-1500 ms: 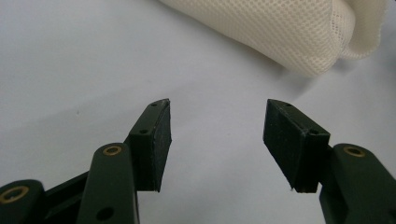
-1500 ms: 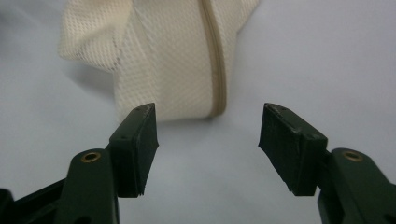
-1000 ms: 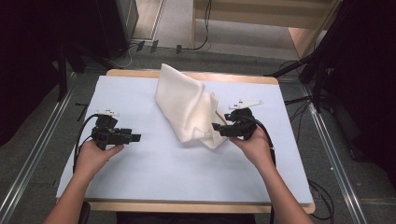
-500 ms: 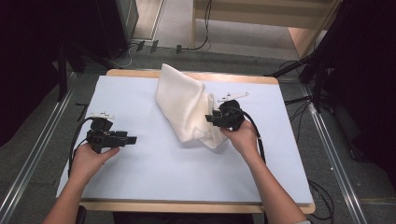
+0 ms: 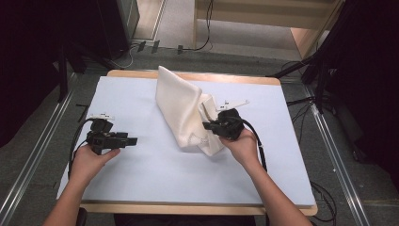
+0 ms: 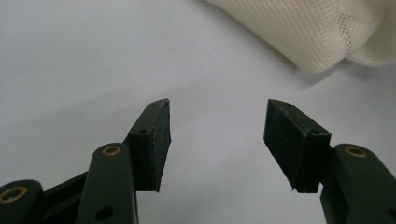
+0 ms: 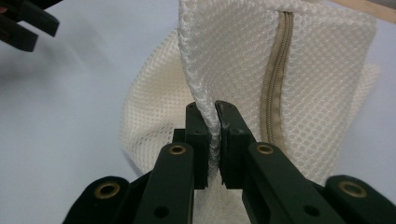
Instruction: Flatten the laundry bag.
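Since the earlier frame the right gripper (image 5: pixel 210 126) has slid in toward the white mesh bag (image 5: pixel 181 110), and its jaws have just been closing: in the right gripper view they clamp a folded edge of the mesh, beside the tan zipper (image 7: pixel 274 79). The bag lies crumpled on the pale blue desk (image 5: pixel 155 174), running from the desk's 12 o'clock edge down toward its centre. The left gripper (image 5: pixel 132 140) rests at 9 o'clock of the bag, well apart from it, jaws spread wide with nothing between them.
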